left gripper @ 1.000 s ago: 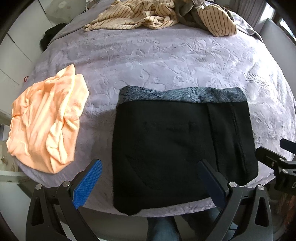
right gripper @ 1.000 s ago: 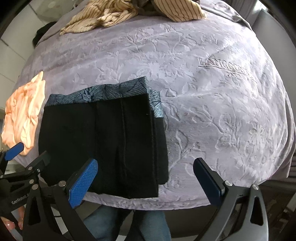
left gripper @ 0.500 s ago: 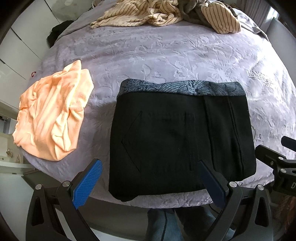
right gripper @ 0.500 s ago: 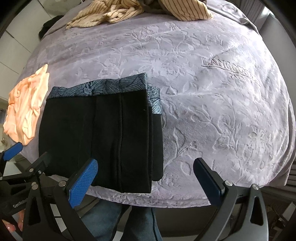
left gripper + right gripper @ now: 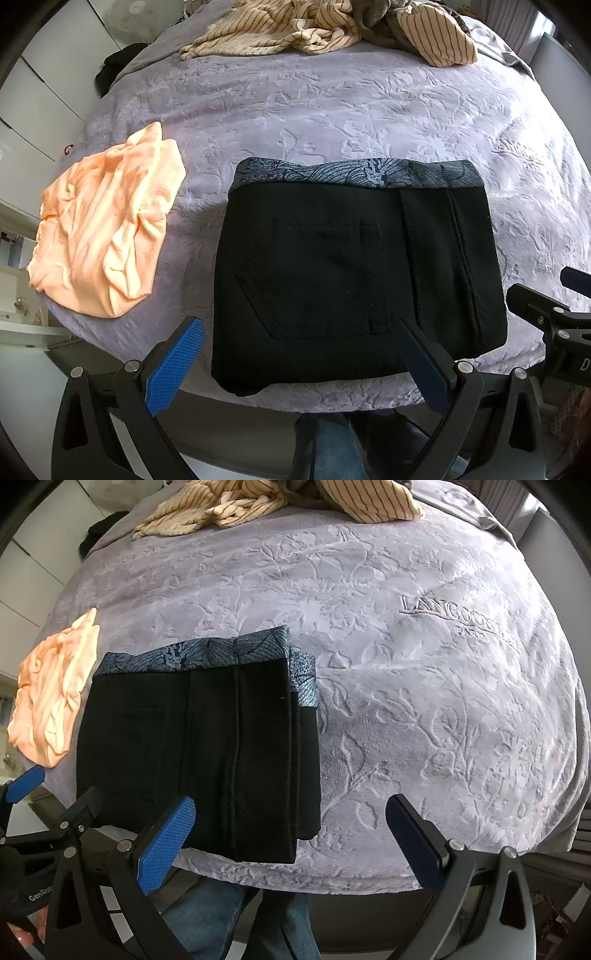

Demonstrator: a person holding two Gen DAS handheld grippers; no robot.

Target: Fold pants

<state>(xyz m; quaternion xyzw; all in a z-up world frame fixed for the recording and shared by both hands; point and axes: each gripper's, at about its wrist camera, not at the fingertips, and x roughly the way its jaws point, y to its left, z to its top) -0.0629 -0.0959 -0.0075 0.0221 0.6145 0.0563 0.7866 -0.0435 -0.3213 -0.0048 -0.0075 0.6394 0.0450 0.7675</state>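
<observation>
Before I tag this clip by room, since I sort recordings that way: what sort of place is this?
Most likely a bedroom. The folded black pants lie on a bed covered with a lilac embossed blanket, loose striped clothing is heaped at its far end, and white cabinet doors stand beside it.

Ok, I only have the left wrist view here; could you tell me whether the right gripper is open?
Observer: Yes, the right gripper is open and holds nothing.
Operator: Thank you. Is the pants' right edge stacked flush?
Observer: No. On the pants a lower layer sticks out past the top one on the right, and a strip of patterned lining shows there.
Operator: And what lies to the right of them?
Observer: The blanket, with large embossed lettering further back.
</observation>
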